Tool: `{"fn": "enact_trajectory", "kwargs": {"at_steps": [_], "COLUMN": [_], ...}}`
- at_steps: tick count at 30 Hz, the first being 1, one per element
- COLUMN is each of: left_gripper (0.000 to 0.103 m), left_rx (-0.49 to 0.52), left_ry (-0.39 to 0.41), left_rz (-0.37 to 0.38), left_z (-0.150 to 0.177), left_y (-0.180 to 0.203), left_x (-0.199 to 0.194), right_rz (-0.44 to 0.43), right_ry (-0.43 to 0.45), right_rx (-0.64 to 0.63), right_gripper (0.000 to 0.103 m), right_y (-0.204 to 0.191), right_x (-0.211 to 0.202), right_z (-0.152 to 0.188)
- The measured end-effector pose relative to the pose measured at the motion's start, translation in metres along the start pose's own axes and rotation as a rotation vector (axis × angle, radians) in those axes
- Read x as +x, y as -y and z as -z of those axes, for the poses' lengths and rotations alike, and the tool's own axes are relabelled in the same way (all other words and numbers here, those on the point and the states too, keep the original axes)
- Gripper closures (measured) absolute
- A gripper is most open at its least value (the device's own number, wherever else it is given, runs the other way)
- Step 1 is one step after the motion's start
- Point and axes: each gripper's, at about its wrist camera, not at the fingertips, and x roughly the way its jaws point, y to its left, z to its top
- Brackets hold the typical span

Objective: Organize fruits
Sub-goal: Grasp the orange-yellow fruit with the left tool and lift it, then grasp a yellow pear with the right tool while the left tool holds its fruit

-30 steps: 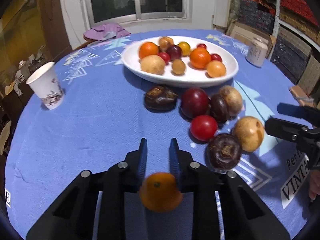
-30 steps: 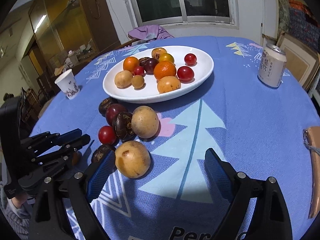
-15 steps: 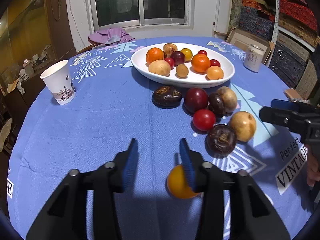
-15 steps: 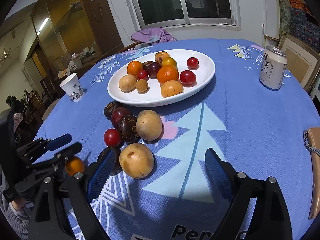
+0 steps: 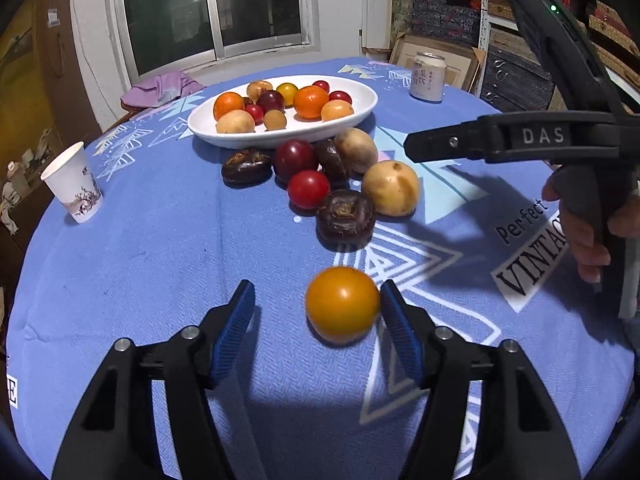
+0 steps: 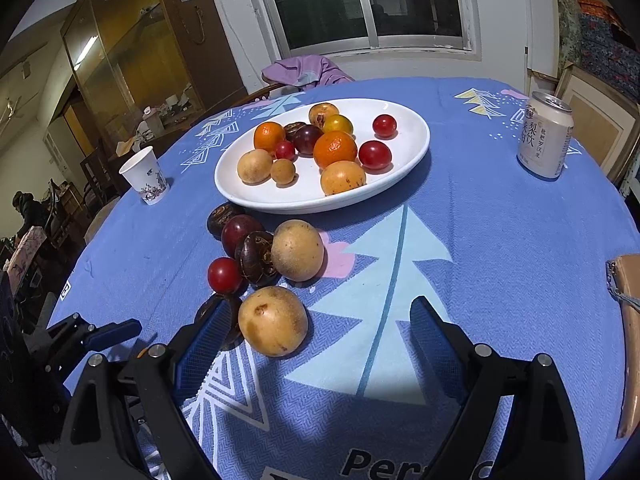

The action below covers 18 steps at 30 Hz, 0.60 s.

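Observation:
An orange-yellow tomato point(image 5: 342, 304) lies on the blue tablecloth between the open fingers of my left gripper point(image 5: 318, 306), touching the right finger. A white oval plate point(image 5: 362, 98) at the back holds several fruits. A loose cluster lies in front of it: a tan fruit point(image 5: 391, 188), a red tomato point(image 5: 308, 189), dark water chestnuts point(image 5: 345, 216) and a plum point(image 5: 295, 155). My right gripper point(image 6: 316, 330) is open and empty, with the tan fruit point(image 6: 273, 320) by its left finger. The plate point(image 6: 404, 178) also shows there.
A paper cup point(image 5: 74, 183) stands at the left. A drink can point(image 5: 428, 76) stands at the back right, also in the right wrist view point(image 6: 545, 135). A brown object point(image 6: 630, 320) lies at the right table edge. A purple cloth point(image 6: 304, 70) hangs behind the table.
My left gripper opened and let go of the orange-yellow tomato, which now rests on the cloth. The left gripper drew back. The right gripper stayed open and barely moved.

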Motion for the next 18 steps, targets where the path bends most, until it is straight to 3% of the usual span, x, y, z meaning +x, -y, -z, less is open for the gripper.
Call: {"fn": "enact_trajectory", "kwargs": {"at_steps": [3,9,15,18], "left_gripper": [0.053,0.053,0.053,0.066], "left_rx": [-0.004,-0.073,-0.075,-0.083], "left_ry": [-0.008,-0.074,-0.072,-0.071], "left_rz": [0.008,0.047,0.047,0.033], "left_z": [0.000,-0.005,-0.008,-0.009], "left_y": [0.000,-0.011,-0.011,-0.014], "left_x": [0.001,0.021,0.026,0.025], "right_rz": [0.003,0.009,0.019,0.020], "right_ry": [-0.002,-0.003,-0.007,-0.012], "right_rx": [-0.006,-0.006,-0.016,-0.018], "right_gripper": [0.011,0.011,0.011,0.011], "right_y": [-0.001,-0.001,-0.003,-0.003], "right_x": [0.001,0.002,0.004,0.005], "right_z": [0.000,0.000,0.001,0.002]}}
